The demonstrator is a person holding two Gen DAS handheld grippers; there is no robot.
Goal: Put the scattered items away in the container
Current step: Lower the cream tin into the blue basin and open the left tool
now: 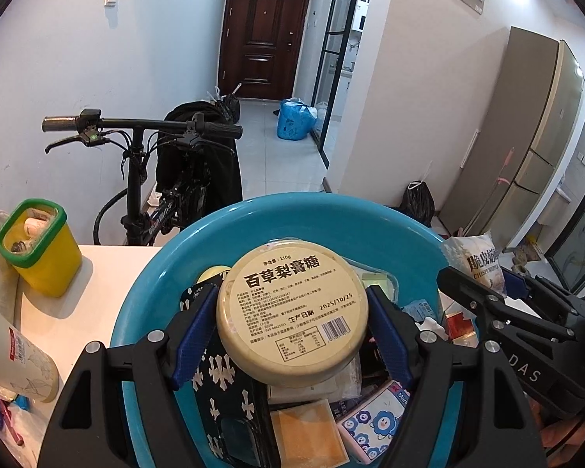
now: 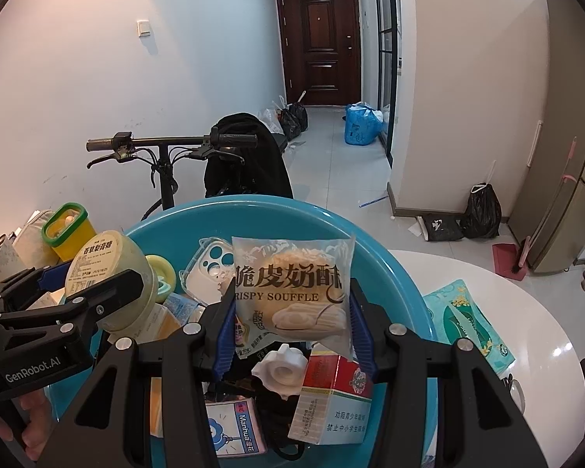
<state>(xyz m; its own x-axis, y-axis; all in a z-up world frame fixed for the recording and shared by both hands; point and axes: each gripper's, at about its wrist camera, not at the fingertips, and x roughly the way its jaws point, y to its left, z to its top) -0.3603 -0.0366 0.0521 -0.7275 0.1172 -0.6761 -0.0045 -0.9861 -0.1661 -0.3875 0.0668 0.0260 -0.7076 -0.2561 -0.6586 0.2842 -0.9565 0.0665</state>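
Observation:
A blue basin (image 1: 308, 214) (image 2: 401, 273) on the white table holds several small items: a phone case (image 2: 206, 269), a red and white carton (image 2: 331, 397), a white knob (image 2: 280, 370), packets. My left gripper (image 1: 292, 323) is shut on a round cream tin (image 1: 292, 312) with a printed label, held above the basin's contents. That tin (image 2: 105, 269) also shows at the left of the right wrist view. My right gripper (image 2: 292, 312) is shut on a clear souffle pastry packet (image 2: 292, 284), upright over the basin. The same packet (image 1: 475, 261) appears at the right of the left wrist view.
A yellow tub with a green rim (image 1: 39, 249) (image 2: 72, 234) stands left of the basin. A bottle (image 1: 11, 355) lies at the near left. A teal tissue pack (image 2: 468, 323) rests right of the basin. Beyond the table stand a bicycle (image 1: 144, 144) and a fridge (image 1: 526, 136).

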